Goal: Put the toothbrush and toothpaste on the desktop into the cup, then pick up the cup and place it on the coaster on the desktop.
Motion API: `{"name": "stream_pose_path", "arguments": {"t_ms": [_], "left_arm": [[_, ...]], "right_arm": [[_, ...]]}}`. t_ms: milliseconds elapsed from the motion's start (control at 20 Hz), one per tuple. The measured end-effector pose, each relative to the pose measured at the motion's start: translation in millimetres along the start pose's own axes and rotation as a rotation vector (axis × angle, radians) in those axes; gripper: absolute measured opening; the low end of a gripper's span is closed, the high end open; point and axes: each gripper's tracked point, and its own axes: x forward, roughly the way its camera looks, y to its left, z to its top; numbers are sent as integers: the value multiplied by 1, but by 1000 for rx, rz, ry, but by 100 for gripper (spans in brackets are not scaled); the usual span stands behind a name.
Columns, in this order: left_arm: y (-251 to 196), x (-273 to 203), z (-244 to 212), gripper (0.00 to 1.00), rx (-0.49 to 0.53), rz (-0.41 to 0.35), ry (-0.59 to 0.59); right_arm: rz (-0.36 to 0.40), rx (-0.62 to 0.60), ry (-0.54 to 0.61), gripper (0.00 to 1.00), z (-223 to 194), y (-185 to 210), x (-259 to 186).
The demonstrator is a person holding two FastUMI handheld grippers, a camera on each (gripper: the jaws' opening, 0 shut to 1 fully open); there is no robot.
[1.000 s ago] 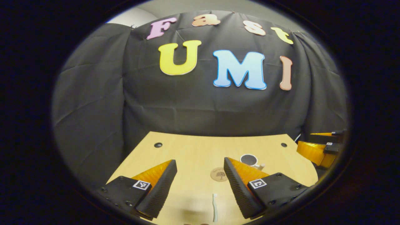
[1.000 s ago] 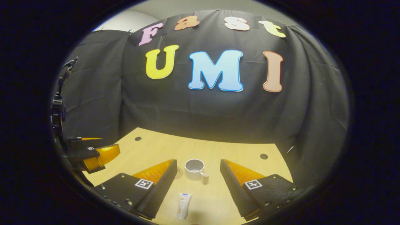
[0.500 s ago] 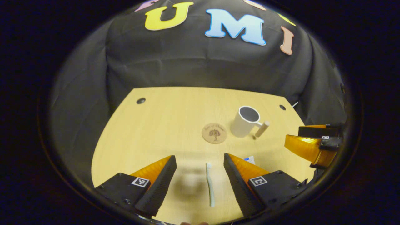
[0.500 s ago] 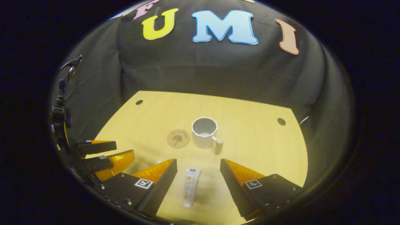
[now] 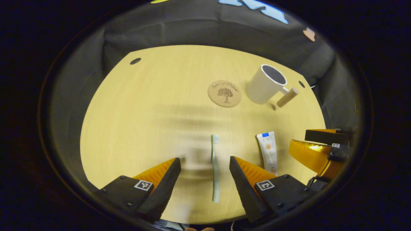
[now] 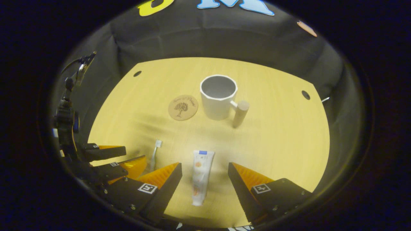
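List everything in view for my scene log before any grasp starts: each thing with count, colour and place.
cup: 1, white with wooden handle, far on the table, empty
coaster: 1, brown, just left of the cup
toothbrush: 1, pale, lying between the left gripper's fingers
toothpaste: 1, white tube, lying between the right gripper's fingers
table: 1, light wood
left gripper: 1, open
right gripper: 1, open

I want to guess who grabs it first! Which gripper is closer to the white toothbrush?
Left. The left gripper has the white toothbrush lying between its open fingers. The right gripper straddles the white toothpaste tube beside it.
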Motion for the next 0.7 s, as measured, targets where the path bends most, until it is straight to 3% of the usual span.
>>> {"name": "stream_pose_path", "arguments": {"t_ms": [350, 700], "left_arm": [[3, 28, -28, 100, 2, 26, 133], [10, 41, -37, 99, 10, 81, 193]], "right_arm": [[-11, 6, 150, 92, -31, 0, 39], [-48, 39, 257, 92, -56, -7, 61]]}}
